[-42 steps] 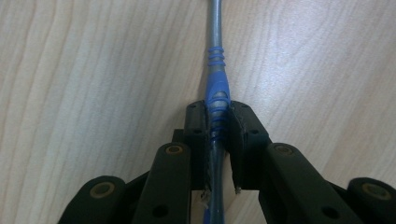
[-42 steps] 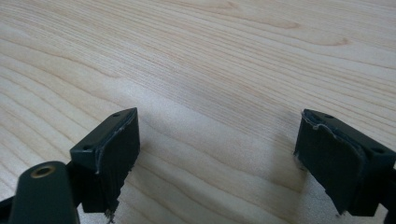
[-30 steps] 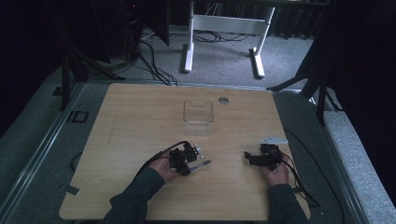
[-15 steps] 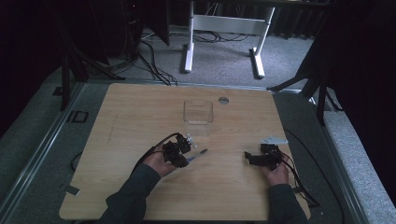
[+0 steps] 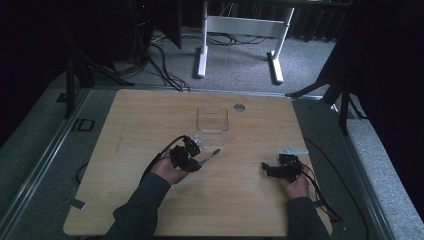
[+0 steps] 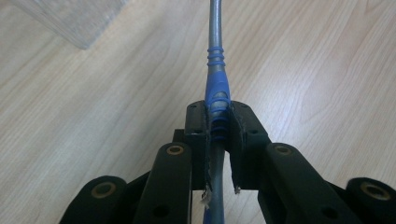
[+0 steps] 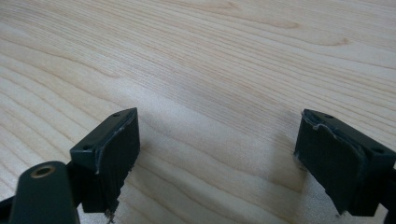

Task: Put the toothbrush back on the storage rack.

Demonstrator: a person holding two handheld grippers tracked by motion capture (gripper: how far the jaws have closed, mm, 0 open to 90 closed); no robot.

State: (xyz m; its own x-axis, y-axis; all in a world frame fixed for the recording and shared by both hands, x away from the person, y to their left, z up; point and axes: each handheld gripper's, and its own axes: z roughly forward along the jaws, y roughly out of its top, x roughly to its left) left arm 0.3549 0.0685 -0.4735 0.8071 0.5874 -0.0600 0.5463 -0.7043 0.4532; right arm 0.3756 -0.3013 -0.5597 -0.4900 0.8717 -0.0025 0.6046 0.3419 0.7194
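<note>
The left gripper [image 5: 192, 156] has lifted a little and slid toward the clear box [image 5: 212, 120] since a second ago, so the carry looks under way. It is clamped on a grey-and-blue toothbrush [image 6: 215, 79], which points toward two o'clock, with the box at about one o'clock. At the right, the right gripper [image 7: 217, 158] rests low over the table [image 5: 150, 115], jaws wide apart, holding nothing.

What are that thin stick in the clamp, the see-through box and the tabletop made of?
The stick looks like a pen or similar tool: a smooth grey shaft, plastic or metal, with a ribbed blue sleeve that seems rubbery. The box is clear and glossy, probably hard plastic, though glass can't be excluded. The table shows pale wood grain with a matt, even surface, likely laminate or veneer.
</note>
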